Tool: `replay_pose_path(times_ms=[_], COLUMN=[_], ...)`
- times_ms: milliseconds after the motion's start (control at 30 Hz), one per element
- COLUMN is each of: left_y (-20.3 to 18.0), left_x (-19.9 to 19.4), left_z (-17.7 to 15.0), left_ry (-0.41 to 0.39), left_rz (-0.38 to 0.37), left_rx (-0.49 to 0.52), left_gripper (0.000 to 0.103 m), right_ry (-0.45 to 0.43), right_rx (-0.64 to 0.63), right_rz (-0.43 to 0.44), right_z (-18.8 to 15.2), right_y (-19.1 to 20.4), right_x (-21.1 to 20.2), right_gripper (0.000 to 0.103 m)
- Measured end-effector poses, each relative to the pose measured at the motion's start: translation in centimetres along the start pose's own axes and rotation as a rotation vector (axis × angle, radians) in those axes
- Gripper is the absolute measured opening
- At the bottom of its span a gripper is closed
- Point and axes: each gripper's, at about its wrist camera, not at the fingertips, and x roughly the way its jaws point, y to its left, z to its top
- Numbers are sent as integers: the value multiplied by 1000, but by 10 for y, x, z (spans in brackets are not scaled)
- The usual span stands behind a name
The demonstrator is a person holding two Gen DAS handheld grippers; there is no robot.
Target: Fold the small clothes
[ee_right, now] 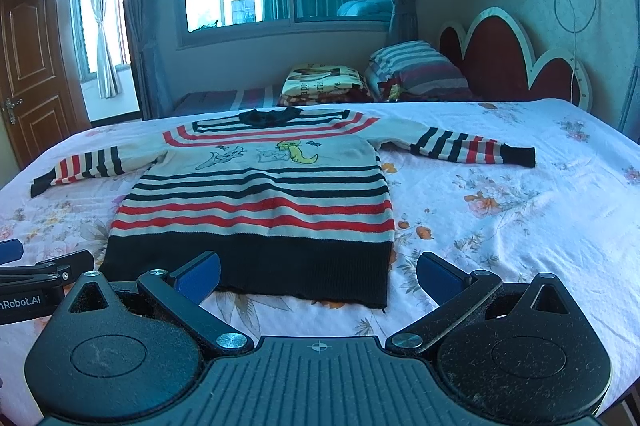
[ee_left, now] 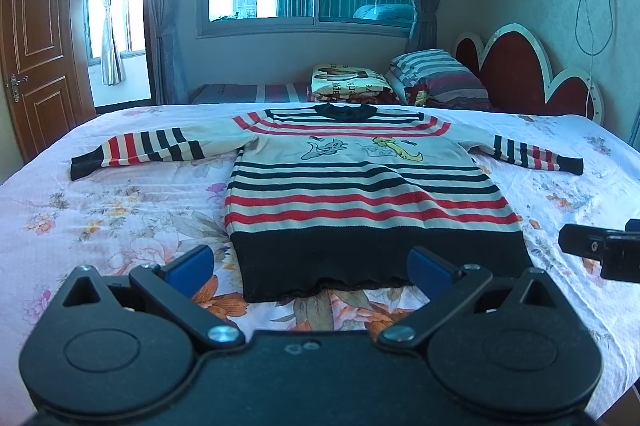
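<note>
A small striped sweater lies flat on the bed, front up, both sleeves spread out sideways, its dark hem nearest me. It has red, navy and cream stripes and cartoon figures on the chest. My left gripper is open just short of the hem, blue pads wide apart with nothing between them. My right gripper is open too, near the hem's right corner. Each gripper shows at the edge of the other's view: the right gripper, the left gripper.
The bed has a pale floral sheet. Folded blankets and a striped pillow sit at the far side beside a red headboard. A window and curtains lie beyond, a wooden door at left.
</note>
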Motion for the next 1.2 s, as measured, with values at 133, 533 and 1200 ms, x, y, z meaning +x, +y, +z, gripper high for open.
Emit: replay_pose_path(times_ms=[133,533,1200], left_y=[-1,-4,4], left_x=[-2,-3,27], left_z=[-1,0,14], left_ry=[-4,-7,47], left_rz=[-2,-6,-141], left_rx=[7,11,-82], left_gripper=[103,103,103], right_ry=[-5,-5,-7], right_rx=[8,21,87], right_rz=[0,-6,-23], right_z=[0,-2,7], right_y=[-2,-6,-35], right_x=[-2,-3,11], right_gripper=[103,103,103])
